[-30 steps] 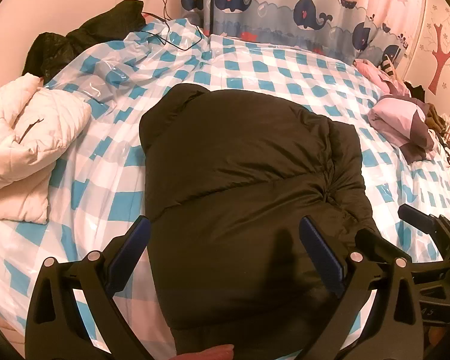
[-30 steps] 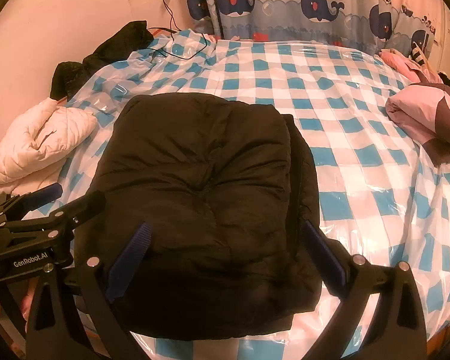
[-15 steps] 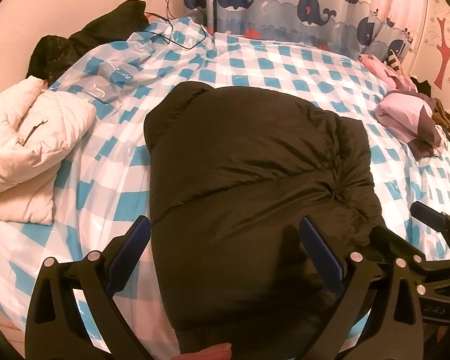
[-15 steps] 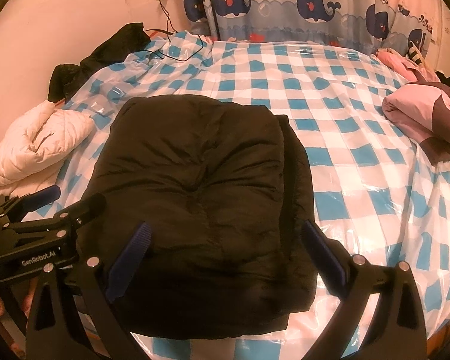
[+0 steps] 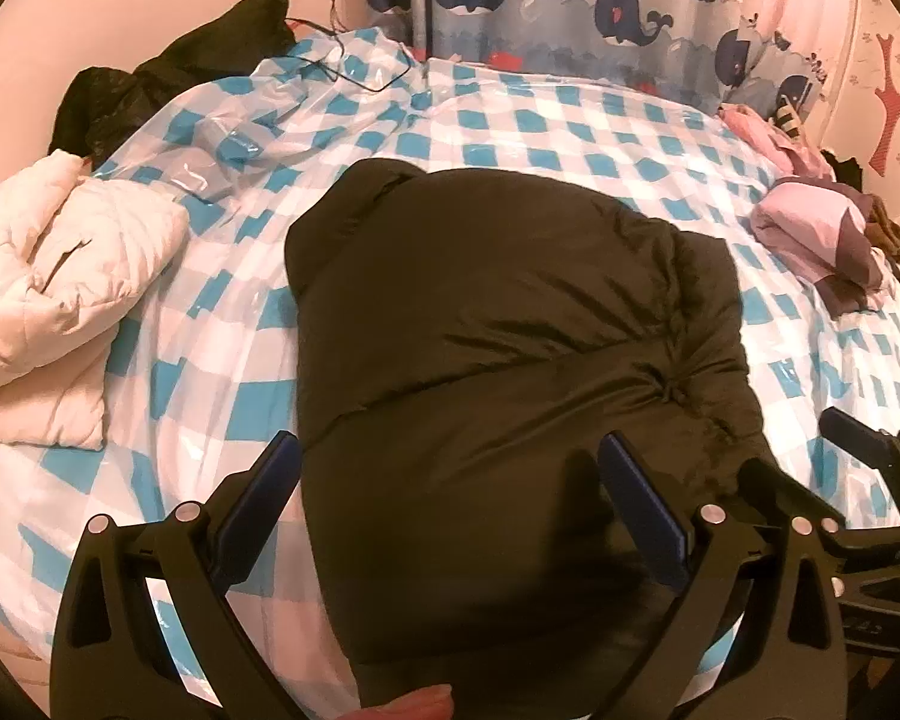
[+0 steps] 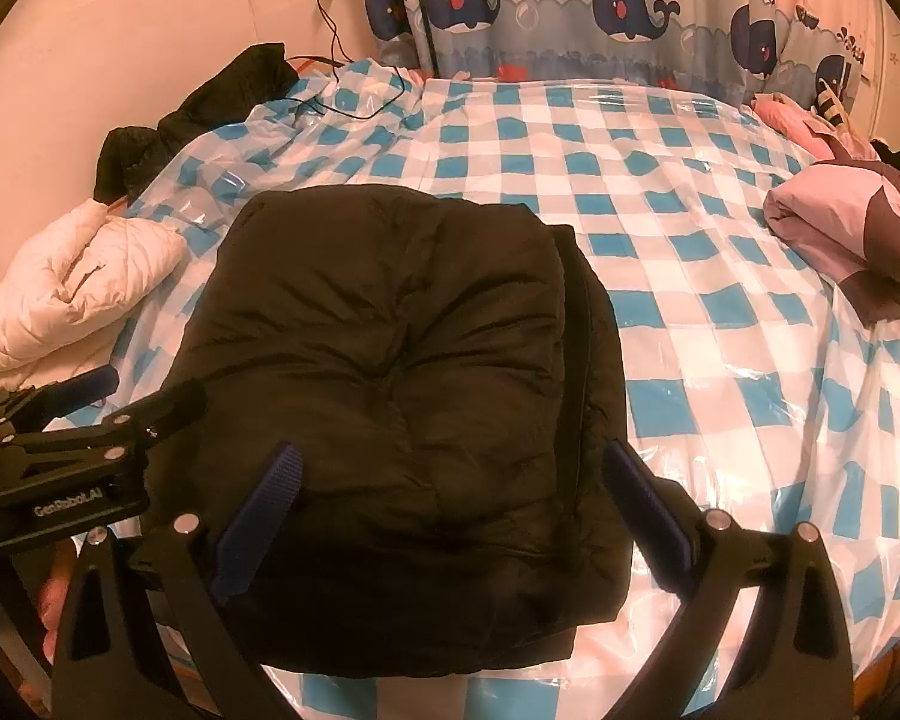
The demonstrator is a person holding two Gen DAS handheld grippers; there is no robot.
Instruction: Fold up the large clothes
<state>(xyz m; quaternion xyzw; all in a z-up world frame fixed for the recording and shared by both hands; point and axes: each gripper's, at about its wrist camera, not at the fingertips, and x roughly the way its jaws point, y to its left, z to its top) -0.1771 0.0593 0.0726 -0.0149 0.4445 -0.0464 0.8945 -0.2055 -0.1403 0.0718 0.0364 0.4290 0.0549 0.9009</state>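
Fingers of both grippers spread wide, holding nothing, above folded black puffer jacket at near edge of blue-checked plastic-covered bed

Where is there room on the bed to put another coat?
Bare checked cover lies between the black jacket and the pink bundle, and up toward the whale curtain. The left edge is crowded by the white jacket.

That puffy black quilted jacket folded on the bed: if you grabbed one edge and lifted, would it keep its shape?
Probably not. The puffy black quilted jacket looks soft and creased, so it would likely sag and unfold. Its padded bulk suggests lightness for its size. It lies on the glossy blue-checked plastic sheet, so a push may slide it.
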